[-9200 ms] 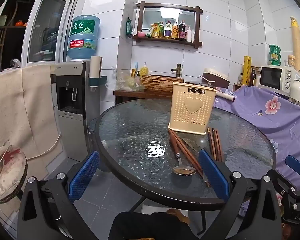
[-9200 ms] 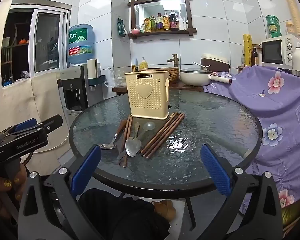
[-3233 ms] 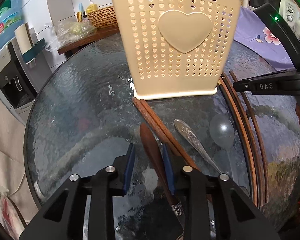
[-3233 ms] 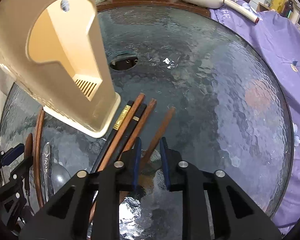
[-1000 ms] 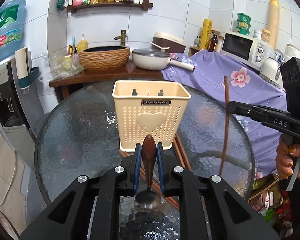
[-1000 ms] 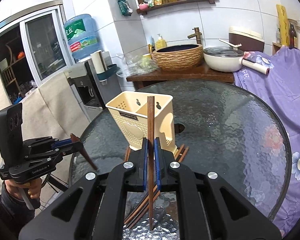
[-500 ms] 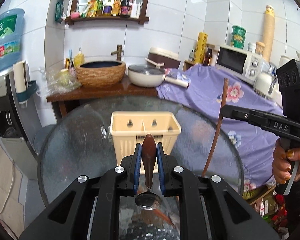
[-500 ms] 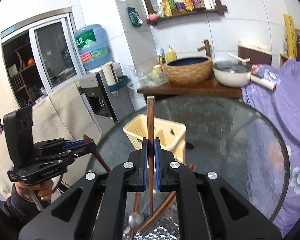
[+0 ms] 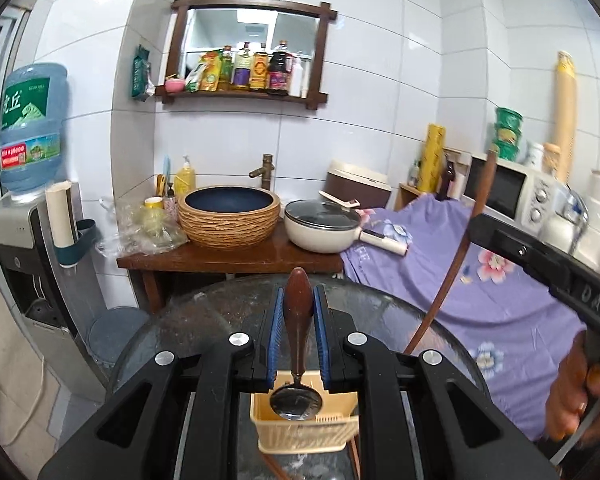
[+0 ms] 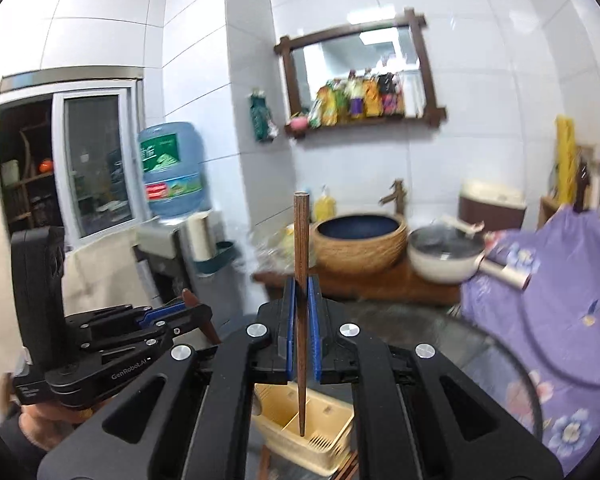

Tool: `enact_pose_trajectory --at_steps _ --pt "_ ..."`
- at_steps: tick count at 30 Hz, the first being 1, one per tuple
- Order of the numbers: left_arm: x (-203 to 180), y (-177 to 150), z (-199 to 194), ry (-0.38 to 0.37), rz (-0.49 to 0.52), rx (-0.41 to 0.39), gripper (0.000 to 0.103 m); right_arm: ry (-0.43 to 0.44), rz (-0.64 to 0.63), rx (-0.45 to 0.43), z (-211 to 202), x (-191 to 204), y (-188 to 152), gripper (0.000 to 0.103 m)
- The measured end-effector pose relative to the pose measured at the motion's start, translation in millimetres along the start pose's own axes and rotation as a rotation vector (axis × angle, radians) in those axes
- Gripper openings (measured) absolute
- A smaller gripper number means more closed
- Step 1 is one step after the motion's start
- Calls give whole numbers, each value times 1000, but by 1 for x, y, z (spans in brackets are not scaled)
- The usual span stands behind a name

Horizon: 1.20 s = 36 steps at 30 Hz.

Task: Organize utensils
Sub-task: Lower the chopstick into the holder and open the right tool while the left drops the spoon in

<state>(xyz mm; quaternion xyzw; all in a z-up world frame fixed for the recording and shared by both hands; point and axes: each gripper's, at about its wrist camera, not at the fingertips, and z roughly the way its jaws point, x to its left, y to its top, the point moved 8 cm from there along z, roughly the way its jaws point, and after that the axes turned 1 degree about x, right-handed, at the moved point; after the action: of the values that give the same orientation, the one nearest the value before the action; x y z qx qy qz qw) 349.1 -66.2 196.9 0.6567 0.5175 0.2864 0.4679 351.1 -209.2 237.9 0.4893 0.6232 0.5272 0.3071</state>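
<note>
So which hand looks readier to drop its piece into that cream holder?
Right, probably. Its chopstick hangs upright, tip over the holder. The left gripper clamps the spoon bowl-down over it too.

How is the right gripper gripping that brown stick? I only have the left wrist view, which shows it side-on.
Observer: The right gripper has its jaws shut on a wooden chopstick, gripped around mid-length and standing upright.
Operator: Where does its lower tip point?
Observer: The tip shows right over the open top of the cream utensil holder. I can't tell whether it is inside yet.
Operator: Is that holder one open bin?
Observer: No. A divider splits it into compartments, and the tip lines up near that divider.
</note>
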Motion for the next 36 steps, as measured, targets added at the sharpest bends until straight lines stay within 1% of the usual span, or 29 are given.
enact_pose_trajectory --at_steps 3,6,8,12,19,22,29,32,34,35,36 --pt "1 -8 17 6 -17 8 15 -34 -14 13 19 -5 -11 7" --pt "4 -31 41 16 -30 52 15 -51 -6 51 40 -10 -35 7" --pt "7 -46 53 21 -44 82 15 -43 11 84 50 -13 -54 7" --pt "13 -68 66 24 -59 120 15 -43 28 141 64 -17 -87 7" --pt "21 -99 82 40 -64 167 15 -45 64 208 78 -28 -123 7" --pt "22 -108 87 46 -57 181 15 -52 69 205 78 -30 -128 7" --pt "24 -120 98 41 -55 211 15 -58 92 204 81 -40 -128 7" --pt "21 -120 97 54 -17 196 16 -75 81 214 85 -44 -133 10" --pt "17 -120 95 55 5 189 22 -81 78 220 85 -45 -136 25" --pt "15 -120 93 53 12 184 32 -87 81 221 84 -47 -138 49" --pt "14 -119 91 49 17 175 43 -96 85 208 82 -49 -137 61"
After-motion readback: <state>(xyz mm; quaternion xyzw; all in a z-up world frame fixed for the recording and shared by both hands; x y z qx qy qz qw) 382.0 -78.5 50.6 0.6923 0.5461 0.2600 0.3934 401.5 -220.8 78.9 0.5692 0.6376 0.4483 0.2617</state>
